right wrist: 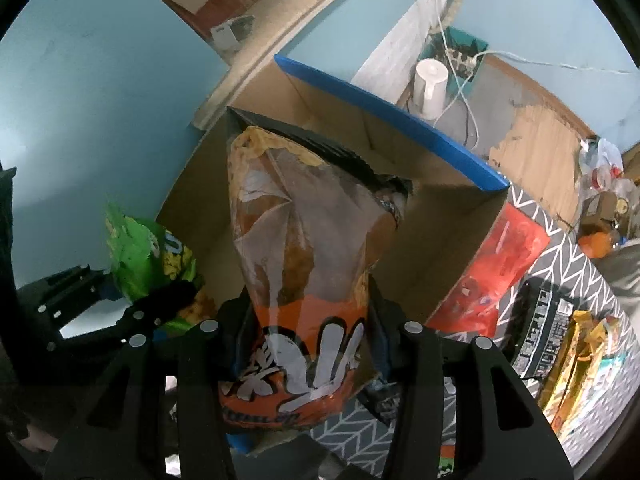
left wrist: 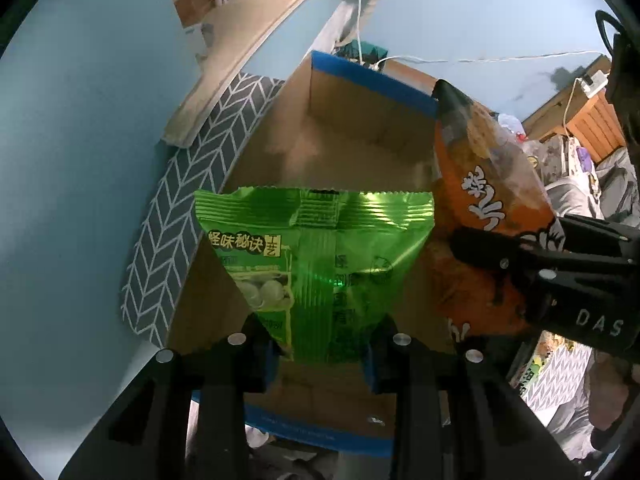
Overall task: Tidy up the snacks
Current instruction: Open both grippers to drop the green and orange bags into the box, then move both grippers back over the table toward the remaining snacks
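Note:
An open cardboard box [left wrist: 360, 148] with a blue rim [right wrist: 400, 116] stands below both grippers. My left gripper [left wrist: 320, 360] points down and is shut on the lower end of a green snack bag [left wrist: 320, 248], which hangs over the box's near half. In the right wrist view this green bag [right wrist: 136, 256] and the left gripper [right wrist: 132, 312] show at the left. My right gripper [right wrist: 308, 344] is shut on an orange and clear snack bag [right wrist: 304, 240] held over the box opening. The orange bag [left wrist: 492, 184] and right gripper [left wrist: 500, 252] appear to the right of the green bag.
The box sits on a grey herringbone cloth [right wrist: 560, 272]. A red packet [right wrist: 496, 264] leans against the box's right side, with a black packet [right wrist: 540, 332] and yellow packets [right wrist: 580, 360] further right. A white appliance [right wrist: 430, 84] and cables stand behind the box. A wooden shelf [left wrist: 240, 40] curves at the upper left.

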`<state>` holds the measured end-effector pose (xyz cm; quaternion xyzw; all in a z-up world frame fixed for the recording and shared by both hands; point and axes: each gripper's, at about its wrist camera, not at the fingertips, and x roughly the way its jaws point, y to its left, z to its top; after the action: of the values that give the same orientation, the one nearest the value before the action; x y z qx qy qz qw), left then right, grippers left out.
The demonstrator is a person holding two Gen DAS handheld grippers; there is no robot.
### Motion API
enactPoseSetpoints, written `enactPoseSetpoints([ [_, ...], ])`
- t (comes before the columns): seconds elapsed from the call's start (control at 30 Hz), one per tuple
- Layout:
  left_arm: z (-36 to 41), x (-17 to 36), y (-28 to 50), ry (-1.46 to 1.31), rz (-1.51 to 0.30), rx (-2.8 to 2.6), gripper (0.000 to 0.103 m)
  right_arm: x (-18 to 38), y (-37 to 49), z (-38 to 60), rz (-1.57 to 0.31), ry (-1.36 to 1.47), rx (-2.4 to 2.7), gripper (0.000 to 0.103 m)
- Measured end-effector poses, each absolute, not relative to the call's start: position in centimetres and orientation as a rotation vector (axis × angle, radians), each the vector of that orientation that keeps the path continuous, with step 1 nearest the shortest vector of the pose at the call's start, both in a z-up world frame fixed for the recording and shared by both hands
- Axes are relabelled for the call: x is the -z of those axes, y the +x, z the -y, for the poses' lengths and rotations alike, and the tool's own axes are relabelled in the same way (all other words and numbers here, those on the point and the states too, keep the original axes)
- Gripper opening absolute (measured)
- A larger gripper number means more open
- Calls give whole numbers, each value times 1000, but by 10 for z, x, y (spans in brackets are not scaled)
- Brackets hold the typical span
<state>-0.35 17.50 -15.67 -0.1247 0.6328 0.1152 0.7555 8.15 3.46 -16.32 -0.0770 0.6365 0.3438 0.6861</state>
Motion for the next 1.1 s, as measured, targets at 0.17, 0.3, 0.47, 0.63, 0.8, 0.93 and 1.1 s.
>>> enactPoseSetpoints([
  [0.17,-175,153,-6,-249,-1363,-281,65,164,86,-33,-1421,-172,-738,65],
  [0.3,-171,148,-7,-231,-1357,-280,70,162,84,-27,-1410,-166,-739,70],
  [0.47,-159,139,-4,-197,-1355,-261,73,154,85,-10,-1404,-156,-722,70],
  [0.63,-143,126,-2,-168,-1337,-227,76,141,88,15,-1377,-153,-685,70],
  [0.8,-118,115,4,-138,-1326,-176,76,130,93,55,-1361,-118,-632,70],
  [0.93,-96,107,12,-107,-1309,-145,76,126,96,90,-1361,-99,-595,70],
  [1.1,-67,98,19,-78,-1293,-107,77,125,97,131,-1363,-101,-557,70],
])
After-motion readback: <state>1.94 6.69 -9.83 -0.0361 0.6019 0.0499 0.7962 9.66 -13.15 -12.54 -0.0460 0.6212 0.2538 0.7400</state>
